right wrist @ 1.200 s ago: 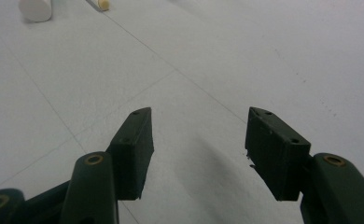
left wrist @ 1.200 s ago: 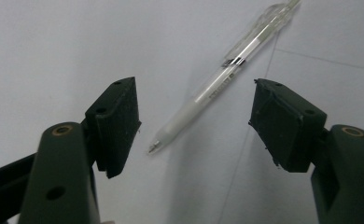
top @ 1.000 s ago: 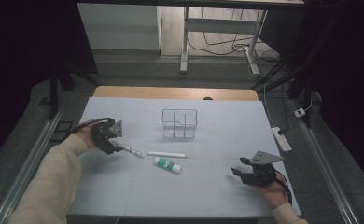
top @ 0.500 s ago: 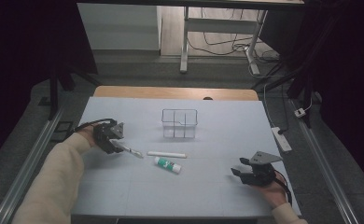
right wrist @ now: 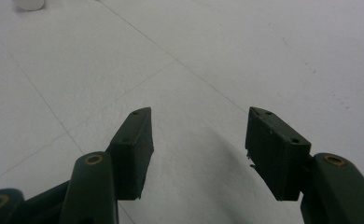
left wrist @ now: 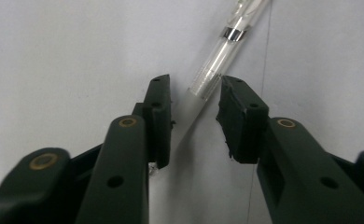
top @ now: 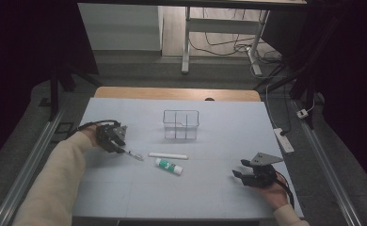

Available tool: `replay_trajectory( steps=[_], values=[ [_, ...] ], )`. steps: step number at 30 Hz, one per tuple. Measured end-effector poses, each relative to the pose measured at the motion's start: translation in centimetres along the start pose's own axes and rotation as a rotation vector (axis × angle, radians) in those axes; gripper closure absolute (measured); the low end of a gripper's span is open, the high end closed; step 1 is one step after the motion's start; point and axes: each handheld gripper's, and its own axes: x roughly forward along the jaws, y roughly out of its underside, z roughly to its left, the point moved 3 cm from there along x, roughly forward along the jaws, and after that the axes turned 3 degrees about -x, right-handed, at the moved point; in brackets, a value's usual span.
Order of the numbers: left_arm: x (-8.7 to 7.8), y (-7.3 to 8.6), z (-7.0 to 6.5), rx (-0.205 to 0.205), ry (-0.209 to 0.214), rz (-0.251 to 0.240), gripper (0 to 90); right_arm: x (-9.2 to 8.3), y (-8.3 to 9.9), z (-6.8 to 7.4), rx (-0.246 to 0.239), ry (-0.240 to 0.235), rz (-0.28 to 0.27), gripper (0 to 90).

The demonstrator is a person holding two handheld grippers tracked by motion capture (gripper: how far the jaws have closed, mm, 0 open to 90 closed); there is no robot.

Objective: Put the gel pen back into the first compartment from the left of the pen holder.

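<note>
A clear pen (top: 133, 154) lies on the pale blue table top (top: 125, 197), left of centre. My left gripper (top: 119, 148) is low over the pen's near end and stands open. In the left gripper view the pen (left wrist: 220, 56) runs up and away, its end just between the tips of the left gripper (left wrist: 194, 88), touching neither pad. A white stick (top: 168, 156) and a green-and-white glue stick (top: 168, 165) lie to the pen's right. My right gripper (top: 238, 175) rests at the front right, open and holding nothing, as the right gripper view (right wrist: 199, 116) confirms.
A clear divided organiser box (top: 180, 125) stands at the middle of the table, behind the loose items. A white power strip (top: 284, 140) lies off the table's right edge. A white object's end (right wrist: 29, 3) peeks in at the top left of the right gripper view.
</note>
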Motion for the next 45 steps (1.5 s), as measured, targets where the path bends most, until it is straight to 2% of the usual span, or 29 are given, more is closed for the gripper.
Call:
replay_trajectory(
  steps=[3,10,15,21,24,34,35,40,45],
  values=[
    [0.0,-0.1,-0.1,0.04,-0.003,0.007,68.6,0.0,0.0,0.0,0.002,0.001,0.001,41.1],
    [-0.1,0.1,-0.2,0.084,-0.016,0.005,79.0,0.0,0.0,0.0,0.002,0.003,0.002,41.1],
    [-0.1,0.2,-0.2,0.099,-0.02,0.0,79.7,-0.1,0.0,0.0,0.003,0.005,-0.001,41.0],
    [-0.2,0.4,-0.6,0.123,-0.019,0.016,79.8,-0.1,0.0,-0.1,0.008,0.004,-0.007,41.0],
    [-0.5,0.8,-0.8,0.118,-0.022,0.025,79.8,-0.1,0.1,-0.1,0.005,0.004,-0.006,41.0],
    [-1.8,1.0,-1.7,0.081,-0.049,-0.035,79.7,-0.2,0.0,-0.1,0.012,0.005,-0.013,41.0],
    [-2.2,0.9,-1.9,0.061,-0.055,-0.055,79.7,-0.2,0.0,-0.1,0.011,0.005,-0.012,41.0],
    [-3.0,0.3,-2.4,0.015,-0.068,-0.098,79.7,-0.2,-0.1,-0.1,0.012,0.002,-0.019,41.0],
    [-3.8,-0.3,-3.0,-0.039,-0.075,-0.162,79.7,-0.3,-0.1,-0.1,0.012,0.0,-0.03,41.1]
  ],
)
